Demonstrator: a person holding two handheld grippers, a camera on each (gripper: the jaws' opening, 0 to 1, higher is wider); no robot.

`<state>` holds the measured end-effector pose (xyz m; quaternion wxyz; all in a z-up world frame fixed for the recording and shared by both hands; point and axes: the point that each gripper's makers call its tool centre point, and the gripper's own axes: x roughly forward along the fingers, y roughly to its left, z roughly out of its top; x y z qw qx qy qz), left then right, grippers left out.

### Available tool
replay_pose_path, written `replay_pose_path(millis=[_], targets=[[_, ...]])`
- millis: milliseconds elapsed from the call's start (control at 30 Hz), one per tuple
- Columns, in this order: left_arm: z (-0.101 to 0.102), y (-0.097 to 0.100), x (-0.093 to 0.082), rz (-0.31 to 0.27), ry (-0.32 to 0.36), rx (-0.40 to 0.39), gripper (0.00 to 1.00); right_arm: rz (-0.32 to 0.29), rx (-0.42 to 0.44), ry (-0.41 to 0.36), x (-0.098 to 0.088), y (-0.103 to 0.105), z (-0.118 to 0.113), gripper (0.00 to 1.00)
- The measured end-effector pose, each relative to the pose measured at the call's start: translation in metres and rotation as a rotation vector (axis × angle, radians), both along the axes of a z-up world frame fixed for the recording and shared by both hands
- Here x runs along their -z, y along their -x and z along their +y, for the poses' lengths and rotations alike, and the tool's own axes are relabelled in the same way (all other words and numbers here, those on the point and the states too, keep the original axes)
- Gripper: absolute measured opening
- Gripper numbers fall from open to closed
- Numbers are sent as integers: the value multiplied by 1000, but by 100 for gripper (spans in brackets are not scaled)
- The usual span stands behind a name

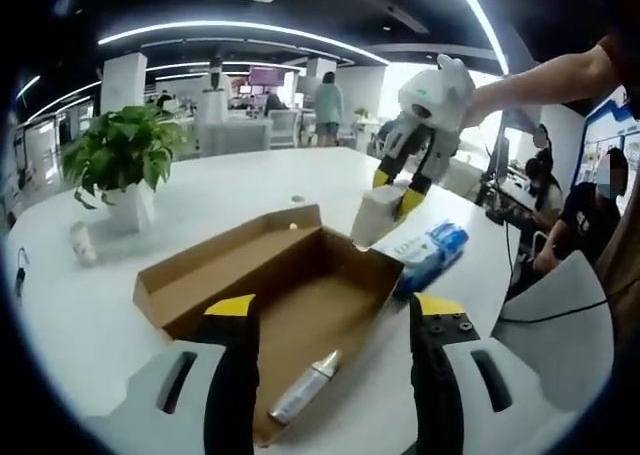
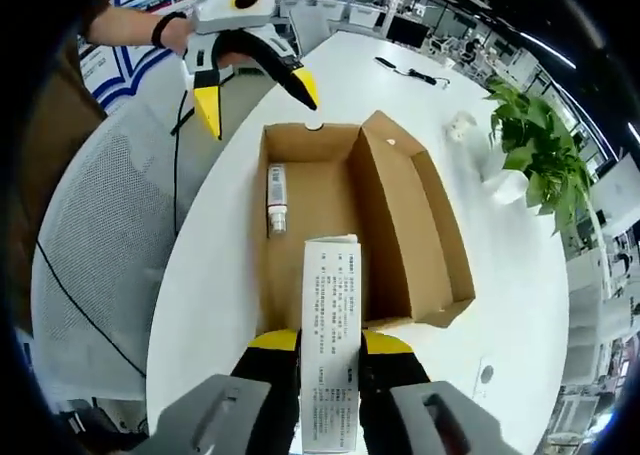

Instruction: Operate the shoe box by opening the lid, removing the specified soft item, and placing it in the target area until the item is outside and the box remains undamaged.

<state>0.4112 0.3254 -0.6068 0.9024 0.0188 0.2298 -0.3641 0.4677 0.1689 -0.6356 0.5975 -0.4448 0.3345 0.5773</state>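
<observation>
right now the right tongs (image 2: 330, 340) pinch a white printed packet (image 2: 333, 325), held over the near end of the open shoe box (image 2: 400, 205) on the white counter (image 2: 220, 275). ahead of the left tongs (image 1: 335, 305), which gape wide and empty, a small spray bottle (image 1: 305, 386) lies inside the box. a blue-and-white pack (image 1: 432, 254) lies just beyond the box's far wall, and a potted plant (image 1: 125, 155) stands well apart.
</observation>
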Motion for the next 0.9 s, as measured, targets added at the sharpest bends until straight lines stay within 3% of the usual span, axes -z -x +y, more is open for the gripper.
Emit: replay_pose_path(millis=[400, 900], targets=[[-25, -2, -2, -9, 0, 51, 62, 7, 92, 29, 10, 20, -62, 17], [-45, -7, 0, -1, -7, 88, 61, 18, 210, 62, 18, 26, -138, 17]])
